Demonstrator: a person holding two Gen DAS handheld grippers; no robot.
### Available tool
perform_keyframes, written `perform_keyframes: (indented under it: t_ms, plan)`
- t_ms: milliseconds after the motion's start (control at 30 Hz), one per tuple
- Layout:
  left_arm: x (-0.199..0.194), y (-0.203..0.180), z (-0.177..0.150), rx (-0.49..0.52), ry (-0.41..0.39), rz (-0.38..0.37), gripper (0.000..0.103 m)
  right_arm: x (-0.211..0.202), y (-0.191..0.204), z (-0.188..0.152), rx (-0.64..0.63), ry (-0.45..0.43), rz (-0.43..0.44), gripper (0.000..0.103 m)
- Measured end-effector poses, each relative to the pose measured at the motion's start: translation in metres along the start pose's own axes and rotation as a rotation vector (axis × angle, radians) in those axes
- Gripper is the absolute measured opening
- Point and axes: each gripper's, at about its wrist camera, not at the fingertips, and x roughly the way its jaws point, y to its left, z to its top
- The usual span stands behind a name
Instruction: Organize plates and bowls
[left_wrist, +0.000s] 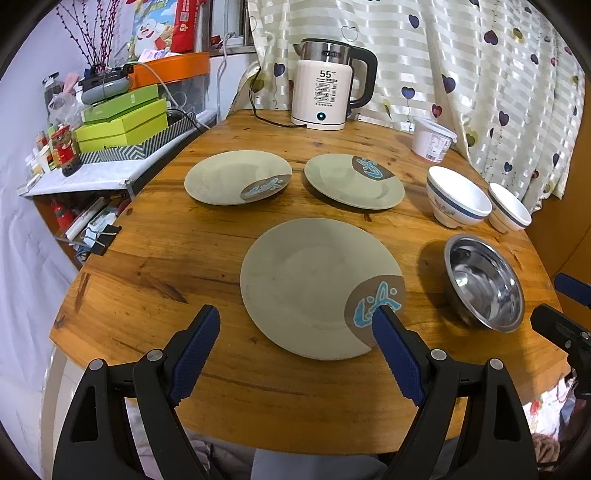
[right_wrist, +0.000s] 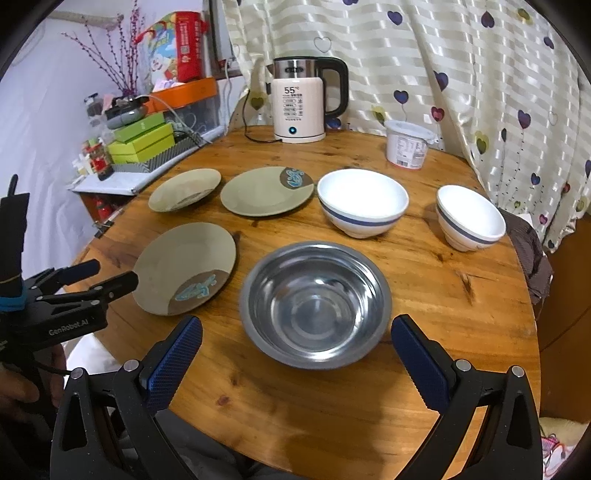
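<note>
Round wooden table (left_wrist: 155, 258) carried the near plate (left_wrist: 317, 284) at twelve o'clock between the left gripper (left_wrist: 295, 321)'s spread fingers, right gripper (right_wrist: 295, 332) likewise spread.

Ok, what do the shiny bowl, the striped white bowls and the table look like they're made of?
Shiny bowl: polished steel, mirror reflections. White bowls: glossy, probably glazed ceramic, possibly melamine. Table: varnished wood, grain and knots visible.

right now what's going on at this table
A person holds two open grippers over a round wooden table, gripping nothing yet. The left gripper faces the nearest green plate; the right gripper faces the steel bowl. Two more plates and two white bowls sit unstacked behind.
</note>
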Motion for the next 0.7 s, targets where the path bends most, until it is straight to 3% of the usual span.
perform_keyframes:
  t_ms: [400,700]
  plan:
    - [0.007,0.013,0.009,-0.038,0.006,-0.037,0.085,0.013,0.015,0.024,-0.033,0.018,0.053,0.103]
    - [0.011,0.031,0.024,-0.064,-0.004,-0.009,0.085,0.038,0.036,0.052,-0.092,0.047,0.113,0.103]
